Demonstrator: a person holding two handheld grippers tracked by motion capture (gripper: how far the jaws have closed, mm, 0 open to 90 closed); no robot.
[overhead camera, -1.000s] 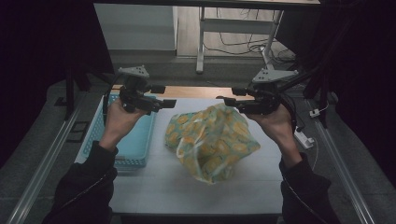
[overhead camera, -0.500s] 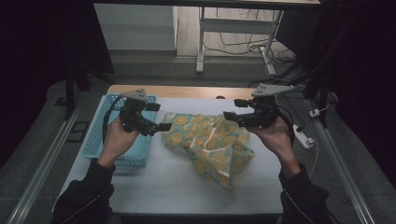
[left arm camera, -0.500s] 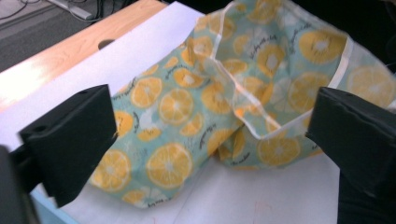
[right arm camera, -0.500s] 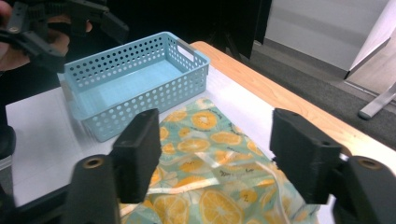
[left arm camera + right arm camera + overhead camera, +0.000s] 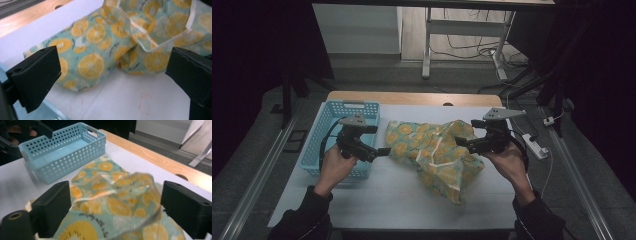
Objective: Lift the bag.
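A teal cloth printed with orange slices [image 5: 434,150] lies crumpled on the white table [image 5: 377,195]. My left gripper [image 5: 382,151] hovers low at the cloth's left edge. Its jaws have opened wide, and in the left gripper view [image 5: 116,60] the cloth [image 5: 92,50] lies just beyond them, untouched. My right gripper [image 5: 460,142] is at the cloth's right side. Its jaws have just been opening. In the right gripper view [image 5: 117,195] a loose raised fold of the cloth [image 5: 110,205] stands between the pads, which do not press on it.
A light blue perforated basket [image 5: 332,112] stands at the table's left, just behind my left hand; it shows in the right gripper view [image 5: 62,147] too. A wooden strip [image 5: 412,97] borders the far edge. A power strip [image 5: 534,145] lies off the right side.
Both hands have come down toward the table. The cloth, bunched up between the grippers before, now lies spread on the tabletop, and both pairs of jaws have opened off it.
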